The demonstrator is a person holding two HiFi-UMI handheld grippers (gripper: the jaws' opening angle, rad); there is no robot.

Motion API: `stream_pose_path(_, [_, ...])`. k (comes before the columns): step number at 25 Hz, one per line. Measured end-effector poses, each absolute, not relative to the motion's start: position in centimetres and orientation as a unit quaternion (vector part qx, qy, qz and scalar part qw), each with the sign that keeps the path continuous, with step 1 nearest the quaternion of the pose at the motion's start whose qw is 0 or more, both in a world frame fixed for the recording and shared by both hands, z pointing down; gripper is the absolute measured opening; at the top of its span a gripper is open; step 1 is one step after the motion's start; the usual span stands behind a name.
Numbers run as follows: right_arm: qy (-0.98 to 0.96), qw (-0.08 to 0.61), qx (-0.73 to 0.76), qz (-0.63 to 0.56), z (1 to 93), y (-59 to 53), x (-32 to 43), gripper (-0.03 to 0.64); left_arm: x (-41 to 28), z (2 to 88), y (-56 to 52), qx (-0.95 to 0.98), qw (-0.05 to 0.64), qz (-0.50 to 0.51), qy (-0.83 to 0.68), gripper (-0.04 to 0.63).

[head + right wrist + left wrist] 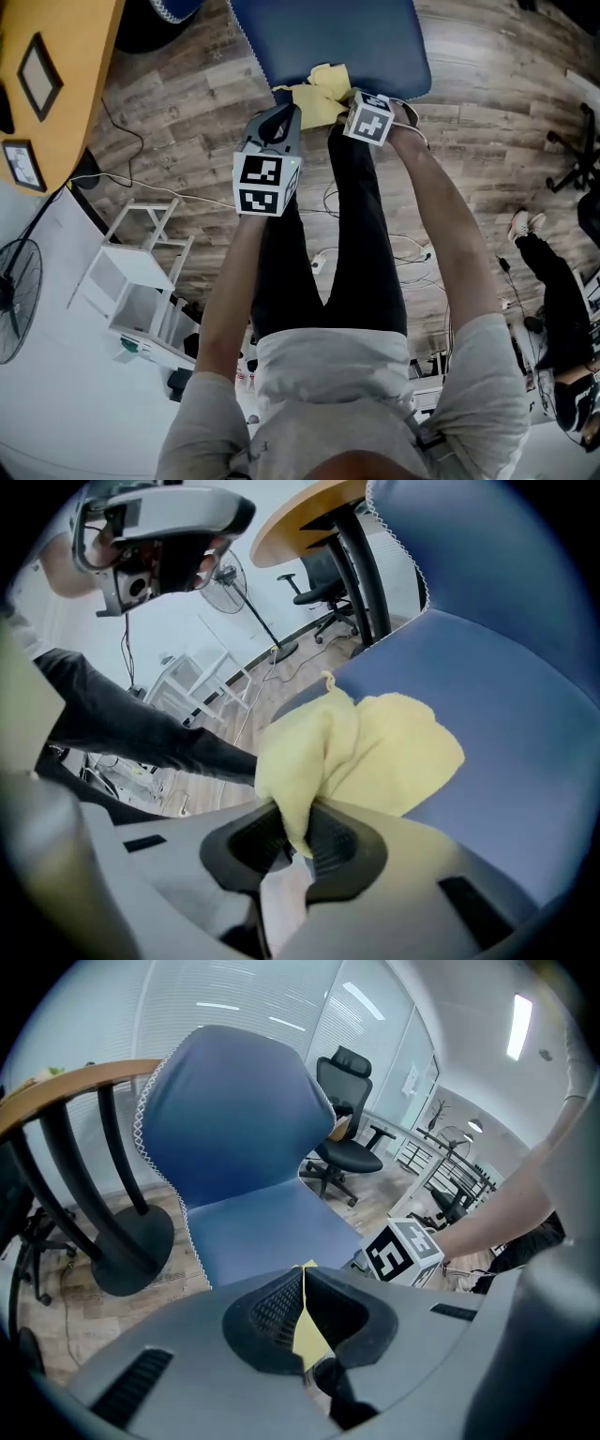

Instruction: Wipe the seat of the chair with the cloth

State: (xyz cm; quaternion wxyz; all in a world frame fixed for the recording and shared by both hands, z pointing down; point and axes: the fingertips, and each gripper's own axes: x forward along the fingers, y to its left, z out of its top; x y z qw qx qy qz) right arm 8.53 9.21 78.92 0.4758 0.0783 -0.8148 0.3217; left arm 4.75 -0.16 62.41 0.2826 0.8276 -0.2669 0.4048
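**Head view.** The soft yellow cloth (319, 92) lies bunched on the near edge of the blue padded chair seat (337, 37), just ahead of both pairs of fingers. The left gripper (291, 114) meets the cloth's left corner and the right gripper (345, 101) its right side. From above, the housings and marker cubes cover the fingers, so their hold is hard to judge. The top of the frame cuts off the rest of the chair. A curved orange wooden desk (66, 84) lies well to the left of the left fingers.

**Left gripper view.** The fingers (267, 1307) are pressed together on a thin edge of the cloth. Only a yellow sliver shows between them, and the gripper body hides the rest. Beyond the fingers the seat rises into a blue backrest (234, 1119), which the head view lacks. The right gripper's marker cube (401, 1251) sits just to their right. A black office chair (345, 1143) stands far beyond.

**Right gripper view.** The fingers (333, 841) clamp a fold of the cloth. Its bulk billows directly ahead of them and rests on the seat, which spreads to their right. The left gripper hangs up and to their left, and its fingers are out of sight here.
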Motion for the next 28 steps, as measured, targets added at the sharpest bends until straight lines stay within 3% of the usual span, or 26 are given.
stream_pose_path(14, [-0.811, 0.458, 0.116, 0.345, 79.3, 8.9, 19.8, 0.064, 15.2, 62.0, -0.9, 0.84, 0.28, 0.399, -0.238, 0.028])
stream_pose_path(23, [-0.762, 0.49, 0.204, 0.371, 80.2, 10.4, 29.6, 0.064, 16.4, 62.9, 0.3, 0.843, 0.268, 0.417, -0.21, 0.028])
stream_pose_path(28, [-0.678, 0.543, 0.281, 0.407, 81.5, 13.8, 36.5, 0.064, 16.4, 62.8, 0.5, 0.848, 0.265, 0.412, -0.203, 0.028])
